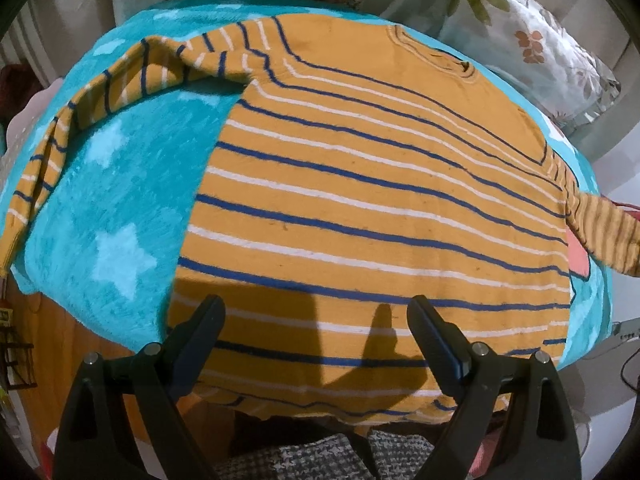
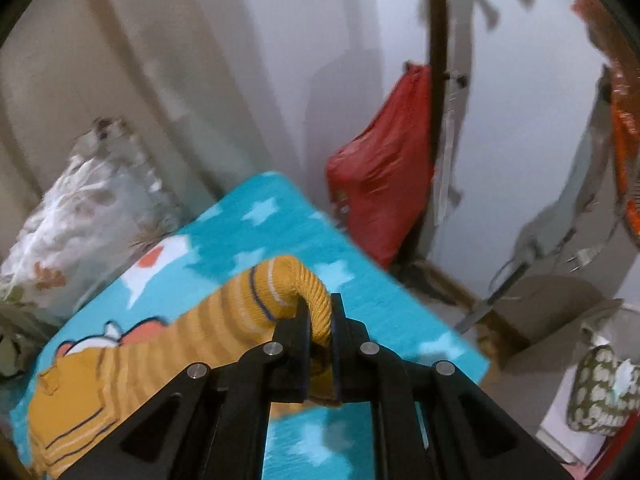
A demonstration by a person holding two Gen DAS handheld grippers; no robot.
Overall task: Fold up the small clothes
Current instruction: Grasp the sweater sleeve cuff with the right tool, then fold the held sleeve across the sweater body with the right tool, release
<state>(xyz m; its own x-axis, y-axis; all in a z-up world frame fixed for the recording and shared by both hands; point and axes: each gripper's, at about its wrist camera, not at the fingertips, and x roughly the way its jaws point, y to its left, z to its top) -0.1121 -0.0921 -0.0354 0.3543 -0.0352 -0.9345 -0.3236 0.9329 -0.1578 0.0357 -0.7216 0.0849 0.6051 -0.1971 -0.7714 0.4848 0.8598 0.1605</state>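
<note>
A small mustard sweater (image 1: 360, 184) with blue and white stripes lies flat on a turquoise star-print blanket (image 1: 116, 184). Its one sleeve (image 1: 100, 88) stretches out to the left. My left gripper (image 1: 316, 316) hovers open over the sweater's hem, its fingers apart and nothing between them. In the right wrist view my right gripper (image 2: 320, 320) is shut on the ribbed cuff of the other sleeve (image 2: 256, 300), which is lifted off the blanket (image 2: 280, 216) and arches up from the sweater body (image 2: 76, 396). That raised sleeve (image 1: 600, 228) shows at the right edge of the left wrist view.
A floral pillow (image 1: 532, 48) lies beyond the blanket's far corner. A red bag (image 2: 380, 184) hangs on a dark stand (image 2: 438, 80) by the wall. A patterned pouch (image 2: 600, 396) sits at the right. Checked fabric (image 1: 332, 456) lies below the hem.
</note>
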